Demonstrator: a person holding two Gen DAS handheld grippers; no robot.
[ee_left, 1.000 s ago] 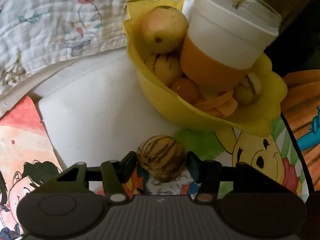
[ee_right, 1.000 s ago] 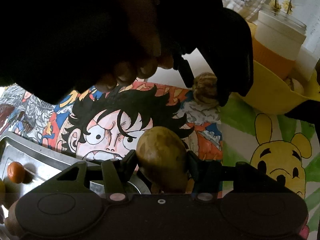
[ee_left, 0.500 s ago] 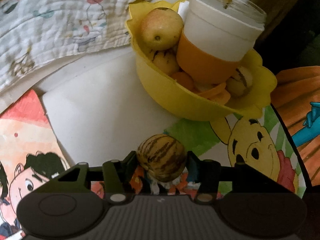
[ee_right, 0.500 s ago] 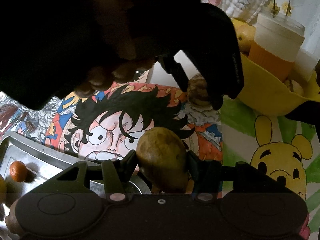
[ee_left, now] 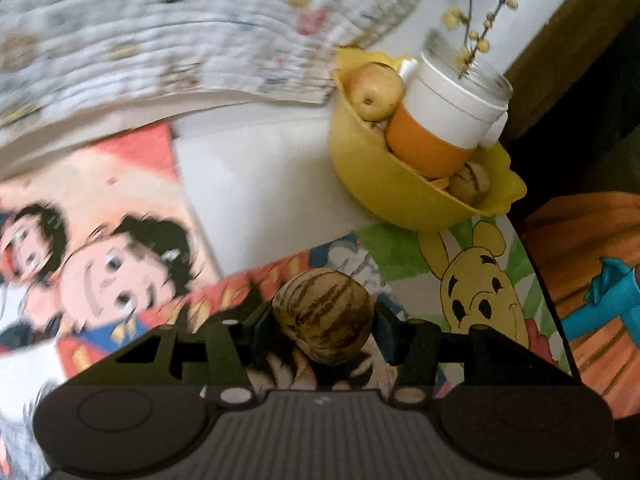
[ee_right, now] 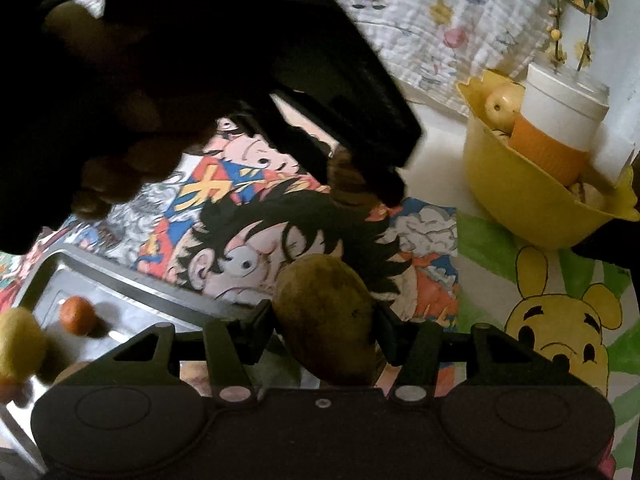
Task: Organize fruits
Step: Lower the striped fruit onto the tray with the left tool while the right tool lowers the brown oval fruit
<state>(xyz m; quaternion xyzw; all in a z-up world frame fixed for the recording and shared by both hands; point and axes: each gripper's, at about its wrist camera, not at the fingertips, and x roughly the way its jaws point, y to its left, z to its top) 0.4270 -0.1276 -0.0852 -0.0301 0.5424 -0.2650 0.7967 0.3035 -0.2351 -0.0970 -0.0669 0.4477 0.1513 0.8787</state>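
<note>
Crowding the yellow bowl (ee_left: 384, 184), a cup (ee_left: 444, 120) sits among fruit; both grippers' fingers apparently clamp fruit.

The left gripper (ee_left: 323, 322) is black plastic with two flat fingers (ee_left: 260, 322), round silver screws and a ribbed grey body. The right gripper (ee_right: 325, 326) looks the same, but its body is smooth and black.

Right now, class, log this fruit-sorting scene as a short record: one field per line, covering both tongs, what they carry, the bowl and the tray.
left tongs: shut on striped fruit
right tongs: shut on brownish-green fruit
yellow bowl: holds yellow apple, orange-and-white cup, more fruit
metal tray: small orange fruit inside, on cartoon-print cover
</note>
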